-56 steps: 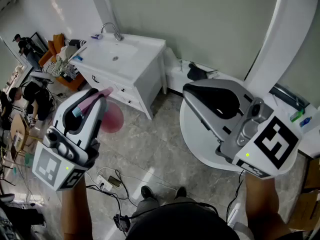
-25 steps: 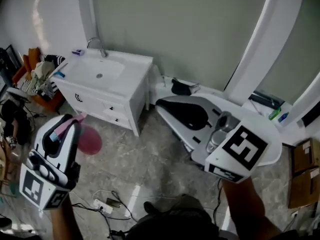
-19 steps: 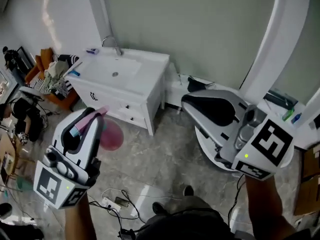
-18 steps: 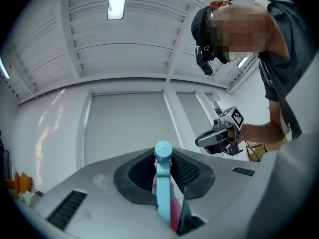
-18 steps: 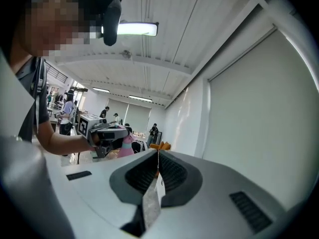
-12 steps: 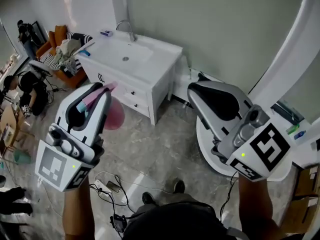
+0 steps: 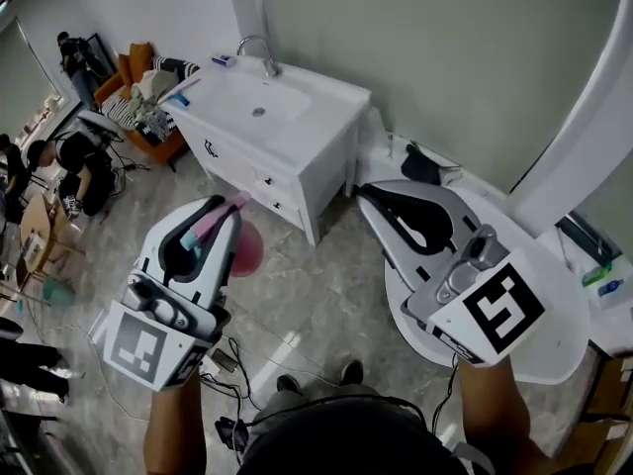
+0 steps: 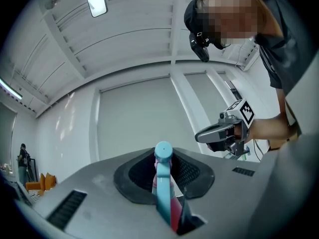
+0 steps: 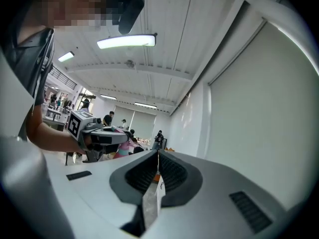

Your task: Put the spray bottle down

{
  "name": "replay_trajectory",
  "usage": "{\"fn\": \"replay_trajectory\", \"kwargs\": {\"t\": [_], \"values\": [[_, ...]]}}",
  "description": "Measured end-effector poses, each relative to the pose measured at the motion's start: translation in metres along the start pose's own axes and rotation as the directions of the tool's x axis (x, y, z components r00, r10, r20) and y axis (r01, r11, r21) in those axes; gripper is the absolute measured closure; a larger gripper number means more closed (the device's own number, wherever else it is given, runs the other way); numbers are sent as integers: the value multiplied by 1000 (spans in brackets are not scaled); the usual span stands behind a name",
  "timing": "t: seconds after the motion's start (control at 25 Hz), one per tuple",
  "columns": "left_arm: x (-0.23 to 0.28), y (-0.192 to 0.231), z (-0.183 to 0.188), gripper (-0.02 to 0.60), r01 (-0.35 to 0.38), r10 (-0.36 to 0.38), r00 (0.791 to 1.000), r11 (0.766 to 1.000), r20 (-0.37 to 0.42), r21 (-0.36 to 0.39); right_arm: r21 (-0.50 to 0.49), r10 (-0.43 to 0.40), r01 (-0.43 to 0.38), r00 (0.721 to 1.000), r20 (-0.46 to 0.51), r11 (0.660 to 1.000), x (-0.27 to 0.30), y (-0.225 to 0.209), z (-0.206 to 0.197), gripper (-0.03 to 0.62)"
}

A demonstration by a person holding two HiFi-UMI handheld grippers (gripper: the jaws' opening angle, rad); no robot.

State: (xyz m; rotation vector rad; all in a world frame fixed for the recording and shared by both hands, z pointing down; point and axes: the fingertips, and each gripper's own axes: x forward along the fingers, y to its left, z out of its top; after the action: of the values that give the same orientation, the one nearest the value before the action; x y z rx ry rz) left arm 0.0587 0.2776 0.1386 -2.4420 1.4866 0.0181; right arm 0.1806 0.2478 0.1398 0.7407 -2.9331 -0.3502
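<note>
The spray bottle (image 7: 245, 250) has a translucent pink, rounded body and a light blue and pink spray head. It is held off the ground in the left gripper (image 7: 213, 216), over the grey marbled floor (image 7: 316, 295) and in front of the white washbasin cabinet (image 7: 287, 137). The left gripper view shows its jaws clamped on either side of the spray bottle (image 8: 162, 183). The blue head runs lengthwise up the slot between them and ends in a round blue tip near the fingertips, with a sliver of pink beside it low down. That view hides the body entirely. The head view shows the body bulging out below and to the right of the jaws, toward the floor. There the head part lies along the gripper's length, pointing away from the person toward the cabinet. How far the body tilts under the jaws cannot be told. The right gripper (image 7: 381, 201) is held apart from the left, its jaws closed together with nothing between them, as the right gripper view shows. That view also catches the left gripper (image 9: 102, 136) from the side, with pink beneath it.
</note>
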Motion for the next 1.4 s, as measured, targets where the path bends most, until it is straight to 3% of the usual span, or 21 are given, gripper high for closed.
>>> {"fn": "replay_trajectory", "kwargs": {"t": [0.36,0.56,0.68,1.0,1.4], "values": [[20,-10,-21,520,12,-12,999,1000,-37,16,12,2,-2,1000,-4,1000,5,-15,-26,585],[17,14,-30,520,-11,14,999,998,-45,69,-2,-41,41,999,-20,999,22,-16,-27,585],[10,34,-33,520,-31,34,998,998,-49,51,-16,-83,82,996,-28,996,33,-11,-22,585],[6,74,-25,520,70,-71,997,996,8,59,-74,-172,169,985,-31,983,68,-9,-5,585],[-11,105,-27,520,85,-84,991,996,103,-6,-142,-198,182,975,-103,973,89,13,8,585]]}}
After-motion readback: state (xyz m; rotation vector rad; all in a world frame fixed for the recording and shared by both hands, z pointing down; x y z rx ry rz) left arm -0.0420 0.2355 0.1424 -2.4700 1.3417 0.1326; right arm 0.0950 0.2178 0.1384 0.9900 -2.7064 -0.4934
